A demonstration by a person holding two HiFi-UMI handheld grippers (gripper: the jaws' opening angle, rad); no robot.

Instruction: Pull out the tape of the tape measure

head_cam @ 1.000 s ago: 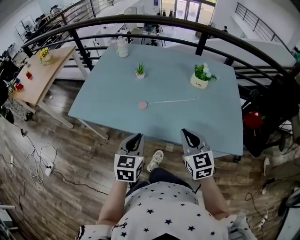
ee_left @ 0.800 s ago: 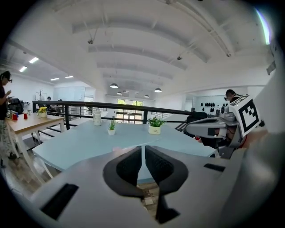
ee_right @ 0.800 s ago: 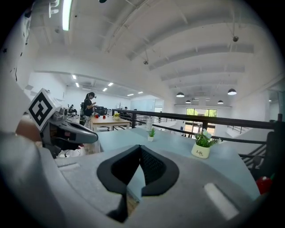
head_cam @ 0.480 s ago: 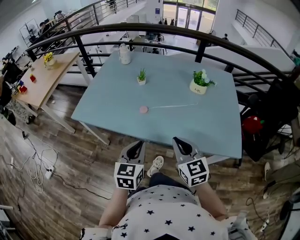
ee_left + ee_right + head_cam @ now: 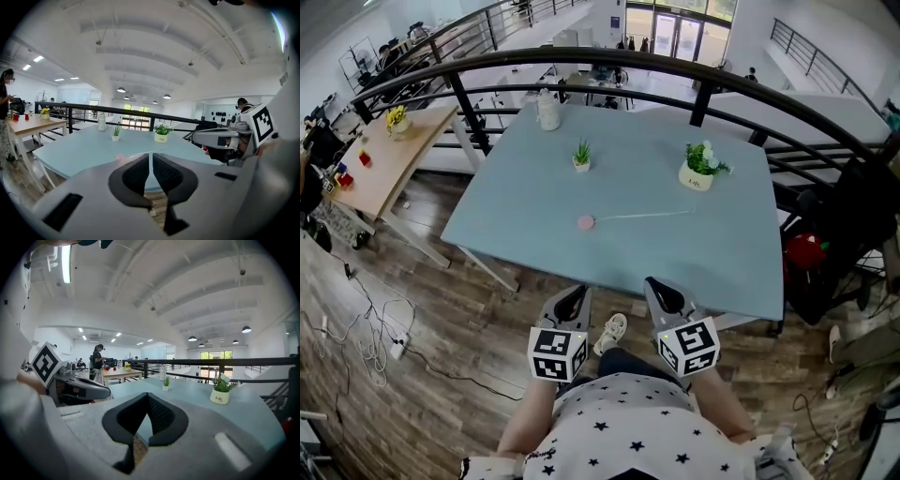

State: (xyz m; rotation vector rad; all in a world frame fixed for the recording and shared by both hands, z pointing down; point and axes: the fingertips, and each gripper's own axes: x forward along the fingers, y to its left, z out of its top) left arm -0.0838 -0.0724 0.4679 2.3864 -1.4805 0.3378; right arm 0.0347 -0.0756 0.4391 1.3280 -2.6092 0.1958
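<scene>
Railing (image 5: 600, 54) rims table (image 5: 675, 246); tape measure (image 5: 586, 222), potted plant (image 5: 698, 167) atop.

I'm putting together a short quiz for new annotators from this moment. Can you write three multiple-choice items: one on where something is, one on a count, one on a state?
1. Where is the pink tape measure?
A. On the blue table
B. Inside a drawer
C. On a chair

2. How many potted plants stand on the blue table?
A. One
B. Two
C. Four

3. How do the jaws of the right gripper stand?
A. Wide apart
B. Closed on a pen
C. Together, nothing between them

Answers:
1 A: the head view shows it lying on the table, its tape drawn out to the right.
2 B: a small plant and a larger plant in a white pot.
3 C: the right gripper view shows the jaws meeting, with nothing held.
</scene>
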